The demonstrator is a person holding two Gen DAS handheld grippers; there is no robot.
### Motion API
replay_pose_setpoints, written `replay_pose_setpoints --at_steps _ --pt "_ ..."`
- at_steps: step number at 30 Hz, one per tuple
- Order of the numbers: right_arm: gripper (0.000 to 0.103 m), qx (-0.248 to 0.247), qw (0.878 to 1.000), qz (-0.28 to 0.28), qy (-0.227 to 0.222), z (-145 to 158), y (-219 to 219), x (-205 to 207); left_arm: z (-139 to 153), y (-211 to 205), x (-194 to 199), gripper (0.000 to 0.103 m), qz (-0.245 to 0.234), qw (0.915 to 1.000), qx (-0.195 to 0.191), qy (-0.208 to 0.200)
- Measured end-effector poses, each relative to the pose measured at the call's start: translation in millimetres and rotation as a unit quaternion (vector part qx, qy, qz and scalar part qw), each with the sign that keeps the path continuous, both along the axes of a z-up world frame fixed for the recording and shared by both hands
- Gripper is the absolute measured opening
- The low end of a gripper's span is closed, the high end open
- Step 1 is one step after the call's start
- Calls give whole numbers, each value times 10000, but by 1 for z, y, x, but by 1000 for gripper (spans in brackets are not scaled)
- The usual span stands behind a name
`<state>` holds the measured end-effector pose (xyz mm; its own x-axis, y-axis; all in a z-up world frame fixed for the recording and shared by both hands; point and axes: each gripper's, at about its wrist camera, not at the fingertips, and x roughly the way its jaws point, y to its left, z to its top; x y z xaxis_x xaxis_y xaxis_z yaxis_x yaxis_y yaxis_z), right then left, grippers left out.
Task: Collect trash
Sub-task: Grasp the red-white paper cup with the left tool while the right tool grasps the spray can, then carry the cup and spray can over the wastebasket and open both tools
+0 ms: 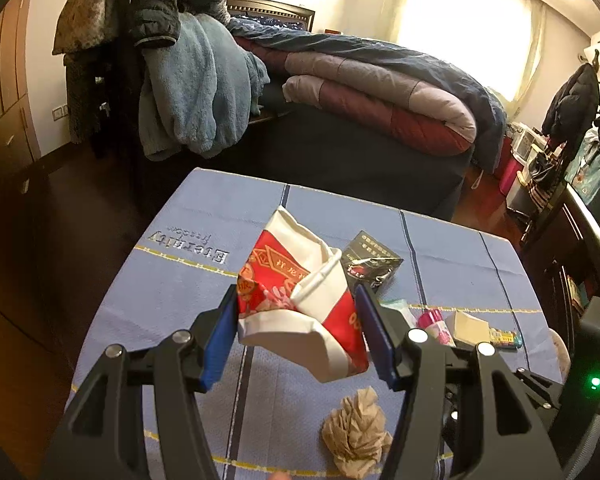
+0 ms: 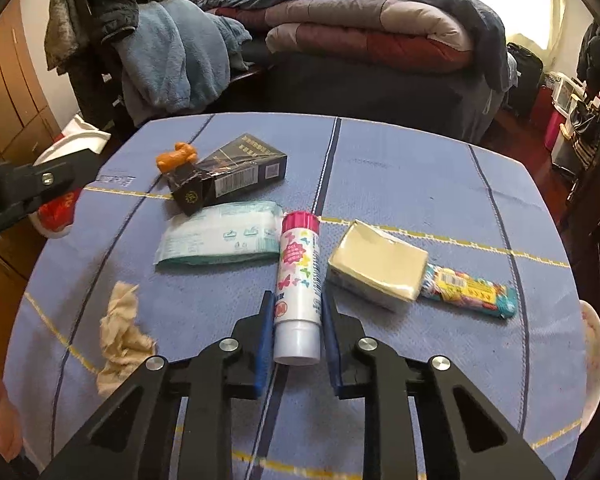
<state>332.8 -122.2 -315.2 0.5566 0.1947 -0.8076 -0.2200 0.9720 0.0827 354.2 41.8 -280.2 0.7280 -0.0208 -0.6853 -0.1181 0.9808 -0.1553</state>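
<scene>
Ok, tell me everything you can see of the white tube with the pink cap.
The white tube is a plastic cylinder printed with coloured butterflies and a pink star label, its pink cap pointing away, flat base toward the camera. It lies on the blue tablecloth, and the right gripper is shut on its lower half.

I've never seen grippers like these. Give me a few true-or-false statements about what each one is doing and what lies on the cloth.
1. The left gripper holds a red and white paper bag. True.
2. The right gripper is clamped on the crumpled tissue. False: it is shut on the white tube with a pink cap; the tissue lies apart to the left.
3. The black box lies beyond the tissue pack. True.
4. The tablecloth is plain red. False: it is blue with dark and yellow lines.
</scene>
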Motion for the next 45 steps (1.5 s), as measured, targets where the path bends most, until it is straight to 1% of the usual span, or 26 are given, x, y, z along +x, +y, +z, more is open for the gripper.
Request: replay_pose_setpoints --at_steps 6,10,22,27,37,42,45 --pt "23 308 9995 -46 -38 16 -25 -25 13 -7 -13 59 -43 9999 -15 -106" --pt "23 398 9991 -104 -129 26 -47 -46 23 -18 -23 59 -150 9997 -52 -201" --pt "23 784 9944 -463 -528 61 -113 -89 44 -81 -38 59 -821 9959 -12 -368" --pt "23 855 9916 -741 -626 66 -142 -100 48 -112 -40 59 -1129 9928 7 -409" --pt "23 998 9818 -1448 -721 63 -211 -116 52 -186 -45 59 -1893 9808 54 -468" --pt "23 1057 9754 -1779 -759 59 -243 -122 51 -228 -46 59 -2334 9712 111 -459" --pt "23 1094 9696 -2053 -765 54 -267 -125 49 -257 -46 59 -2623 9637 193 -462"
